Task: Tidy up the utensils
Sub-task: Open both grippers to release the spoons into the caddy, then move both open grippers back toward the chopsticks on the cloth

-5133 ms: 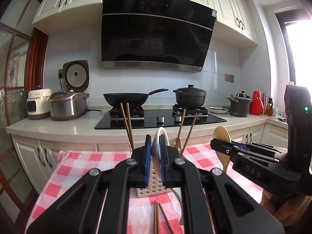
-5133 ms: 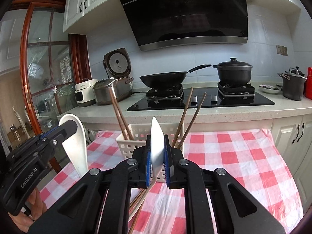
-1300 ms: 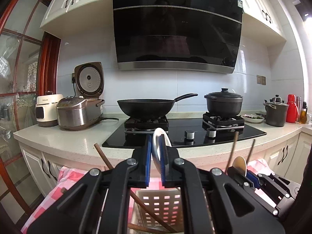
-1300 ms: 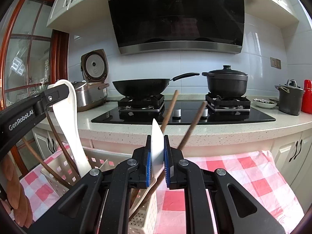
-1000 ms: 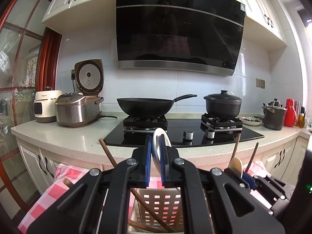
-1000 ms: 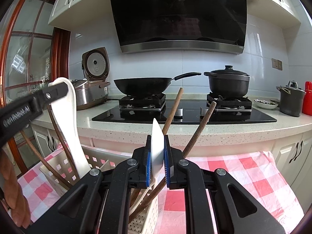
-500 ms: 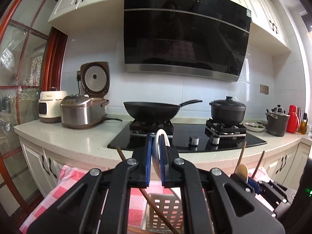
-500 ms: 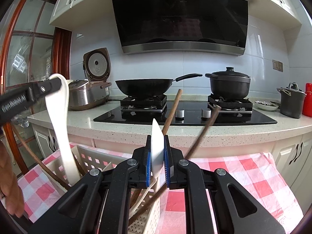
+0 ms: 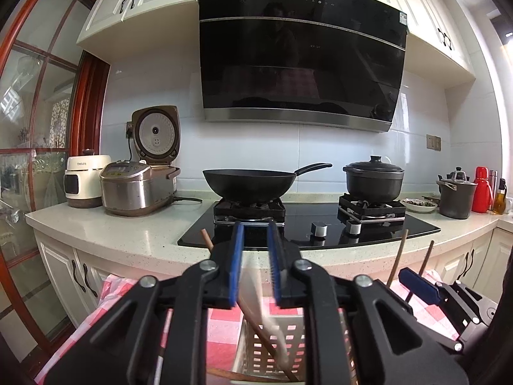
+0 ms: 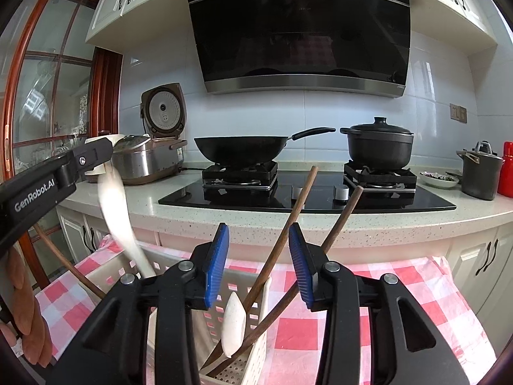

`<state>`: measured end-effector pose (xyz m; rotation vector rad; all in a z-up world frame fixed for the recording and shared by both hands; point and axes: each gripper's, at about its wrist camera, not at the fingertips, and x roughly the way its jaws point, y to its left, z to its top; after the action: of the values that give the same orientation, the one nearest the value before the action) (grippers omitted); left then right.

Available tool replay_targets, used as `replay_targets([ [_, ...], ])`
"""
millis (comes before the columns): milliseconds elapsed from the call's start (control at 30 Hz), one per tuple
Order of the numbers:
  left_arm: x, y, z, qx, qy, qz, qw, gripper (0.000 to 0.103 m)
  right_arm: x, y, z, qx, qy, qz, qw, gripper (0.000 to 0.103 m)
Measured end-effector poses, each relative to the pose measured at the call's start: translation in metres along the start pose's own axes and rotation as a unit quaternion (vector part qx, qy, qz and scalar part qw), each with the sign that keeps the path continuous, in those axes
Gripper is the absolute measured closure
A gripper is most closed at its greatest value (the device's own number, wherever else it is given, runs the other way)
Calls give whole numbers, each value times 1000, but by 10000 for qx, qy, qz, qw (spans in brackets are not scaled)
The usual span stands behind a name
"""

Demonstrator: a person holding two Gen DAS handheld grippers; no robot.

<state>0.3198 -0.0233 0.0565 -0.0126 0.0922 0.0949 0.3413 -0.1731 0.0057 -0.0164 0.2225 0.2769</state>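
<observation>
A white slotted utensil basket (image 10: 250,292) stands on the red-checked cloth below both grippers; it also shows in the left wrist view (image 9: 272,349). My right gripper (image 10: 258,253) is open above it; a white spoon (image 10: 234,324) rests in the basket beside two brown chopsticks (image 10: 282,237). My left gripper (image 9: 255,250) is open; a blurred white spoon (image 9: 261,314) drops between its jaws into the basket, also visible in the right wrist view (image 10: 118,211). More chopsticks (image 9: 397,263) lean in the basket.
Behind the table runs a counter with a black hob (image 9: 307,224), a wok (image 9: 250,183), a black pot (image 9: 373,178) and a rice cooker (image 9: 138,186). A grey pot and red flask (image 9: 481,189) stand at the far right.
Both grippers have opened. The right spoon has dropped into the basket and the left spoon is falling from the jaws. Earlier both spoons were carried from above the cloth to over the basket.
</observation>
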Motion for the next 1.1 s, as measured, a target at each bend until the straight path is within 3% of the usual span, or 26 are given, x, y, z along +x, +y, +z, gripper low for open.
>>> replay_targets([
  [33, -2, -2, 0, 35, -22, -34, 10000, 69, -1, 0, 1, -3, -3, -16, 10000, 59],
  [67, -5, -4, 1, 91, -67, -15, 9999, 51, -3, -1, 1, 5, -17, -24, 10000, 56],
  [100, -9, -5, 2, 110, -158, 50, 9998, 40, -5, -2, 2, 17, -39, -22, 10000, 54],
  [267, -24, -3, 11, 72, -328, 87, 9994, 39, -22, -6, 8, 37, -167, -66, 9998, 54],
  [333, -34, 2, 18, 8, -397, 135, 9991, 32, -33, -9, 11, 50, -190, -101, 9998, 53],
  [400, -52, 12, 23, -57, -557, 245, 9981, 9, -48, -12, 13, 50, -205, -138, 9997, 51],
  [433, -62, 17, 24, -107, -648, 351, 9972, 5, -55, -13, 13, 45, -192, -147, 9997, 47],
  [567, -94, 42, 22, -240, -615, 597, 9960, 5, -86, -21, 11, 85, 48, -169, 9998, 43],
  [833, -150, 82, -30, -491, 160, 872, 9949, 5, -132, -32, -26, 390, 793, -285, 9957, 39],
  [1100, -168, 90, -96, -508, 1079, 638, 9908, 5, -147, -38, -78, 409, 1544, -427, 9862, 39],
])
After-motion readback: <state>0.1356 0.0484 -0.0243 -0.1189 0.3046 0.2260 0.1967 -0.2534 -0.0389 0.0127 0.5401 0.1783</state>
